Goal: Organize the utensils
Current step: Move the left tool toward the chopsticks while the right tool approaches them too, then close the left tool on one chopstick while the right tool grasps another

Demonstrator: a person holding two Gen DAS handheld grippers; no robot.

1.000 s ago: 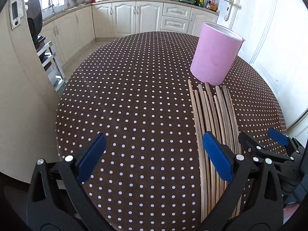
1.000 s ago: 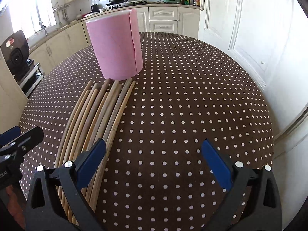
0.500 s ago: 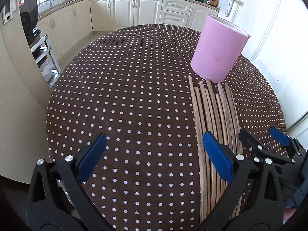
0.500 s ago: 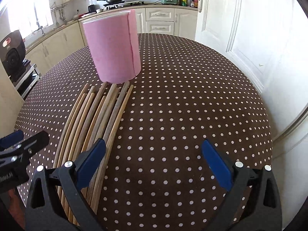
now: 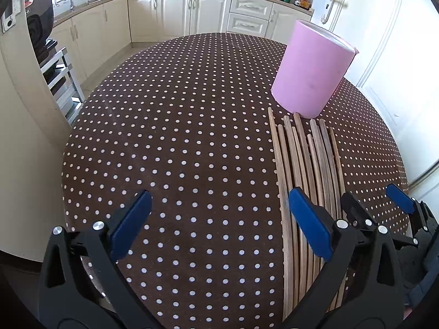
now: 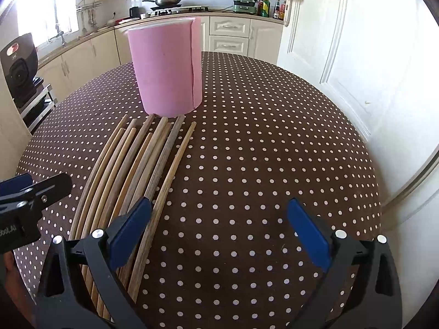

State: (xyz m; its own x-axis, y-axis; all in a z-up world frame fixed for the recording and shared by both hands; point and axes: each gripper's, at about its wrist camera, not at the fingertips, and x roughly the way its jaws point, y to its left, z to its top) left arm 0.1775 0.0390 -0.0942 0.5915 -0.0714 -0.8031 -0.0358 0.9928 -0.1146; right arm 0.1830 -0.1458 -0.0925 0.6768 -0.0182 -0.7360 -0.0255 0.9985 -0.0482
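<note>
Since chopsticks [image 6: 142,181] run lengthwise toward pink holder [image 6: 167,71], right gripper [image 6: 218,229] sits nearer — left gripper [image 5: 219,219] further off; both jaws wide open, empty.

Pink holder [image 6: 167,71] upright; chopsticks [image 6: 142,170] beside; right gripper [image 6: 216,230] gaping.

Left gripper [image 5: 219,219]: I have pushed it forward and tipped it down over the last second — the table's [image 5: 170,126] near edge sits higher in its view, and less of the room above the counter shows.
Right gripper [image 6: 218,224]: I have eased it forward too.
Pink holder [image 6: 167,74]: larger and nearer in the right view.
Chopsticks [image 6: 142,164]: they fill more of both views; whether any stick has shifted I cannot tell — probably not.
</note>
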